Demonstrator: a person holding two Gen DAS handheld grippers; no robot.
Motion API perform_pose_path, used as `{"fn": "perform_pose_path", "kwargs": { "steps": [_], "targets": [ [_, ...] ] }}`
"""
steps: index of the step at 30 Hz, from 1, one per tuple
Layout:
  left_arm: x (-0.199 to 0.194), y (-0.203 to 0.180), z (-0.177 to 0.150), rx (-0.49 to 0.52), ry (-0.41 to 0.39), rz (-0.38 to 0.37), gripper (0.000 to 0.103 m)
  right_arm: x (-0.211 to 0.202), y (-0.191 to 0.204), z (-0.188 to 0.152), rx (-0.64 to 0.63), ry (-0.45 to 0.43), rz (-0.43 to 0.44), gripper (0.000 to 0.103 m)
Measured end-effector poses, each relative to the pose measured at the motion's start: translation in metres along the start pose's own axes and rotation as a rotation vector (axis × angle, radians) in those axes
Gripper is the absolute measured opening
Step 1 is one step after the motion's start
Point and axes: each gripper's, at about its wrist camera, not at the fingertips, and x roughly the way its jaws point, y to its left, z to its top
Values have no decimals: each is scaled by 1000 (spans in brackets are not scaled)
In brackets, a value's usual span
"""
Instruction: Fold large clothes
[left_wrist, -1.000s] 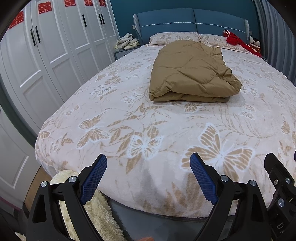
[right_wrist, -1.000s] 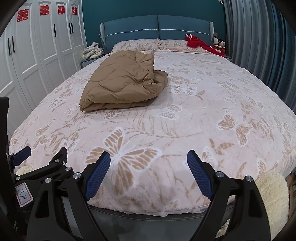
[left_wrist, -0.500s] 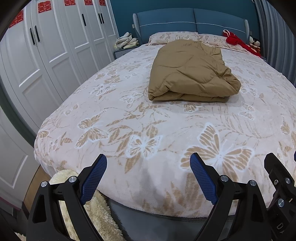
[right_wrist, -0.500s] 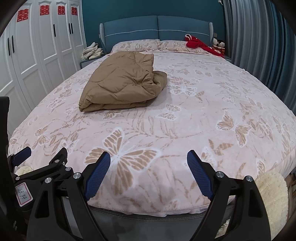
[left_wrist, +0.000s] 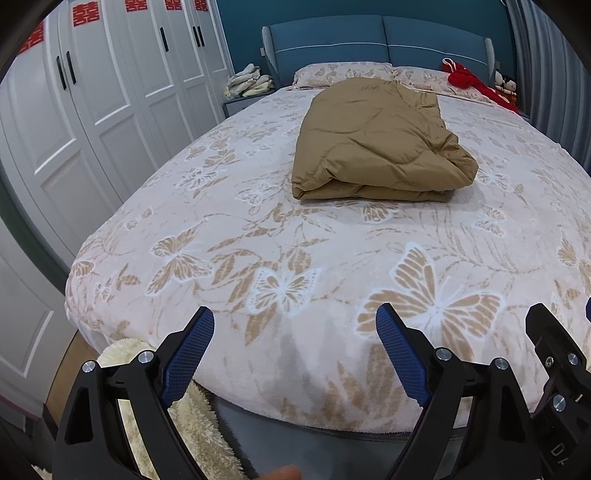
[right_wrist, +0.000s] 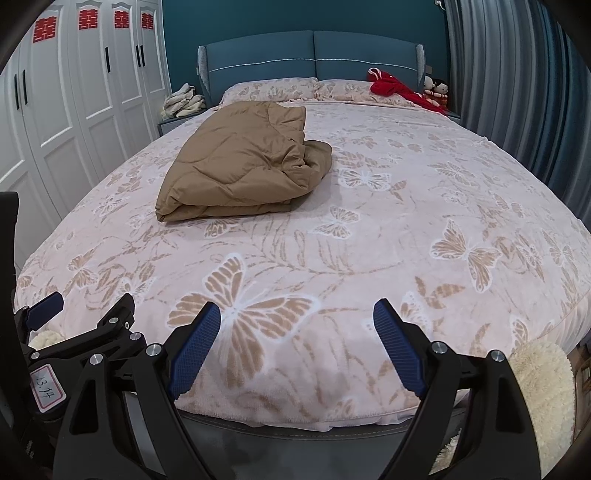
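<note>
A tan quilted garment (left_wrist: 376, 140) lies folded in a thick bundle on the bed (left_wrist: 258, 236), toward the middle and left; it also shows in the right wrist view (right_wrist: 243, 162). My left gripper (left_wrist: 295, 325) is open and empty at the foot of the bed, far from the bundle. My right gripper (right_wrist: 297, 325) is open and empty beside it, also at the foot edge. The right gripper's body shows at the left wrist view's right edge (left_wrist: 554, 354).
The bed has a pink butterfly cover, pillows (right_wrist: 273, 86) and a blue headboard (right_wrist: 310, 55). A red garment (right_wrist: 395, 88) and dolls lie at the far right. White wardrobes (left_wrist: 92, 110) stand left, curtains (right_wrist: 517, 92) right, fluffy rugs (left_wrist: 192, 424) on the floor.
Both views have shifted very slightly; the bundle sits marginally lower and left in frame. Both grippers stay open and nothing on the bed has moved.
</note>
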Motion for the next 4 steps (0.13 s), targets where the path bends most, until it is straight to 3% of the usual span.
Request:
{"fn": "perform_pose_path", "kwargs": {
  "steps": [4],
  "targets": [
    [0, 0, 1, 1, -6, 3, 86, 0, -1, 0, 4, -2, 2, 82]
  ]
}}
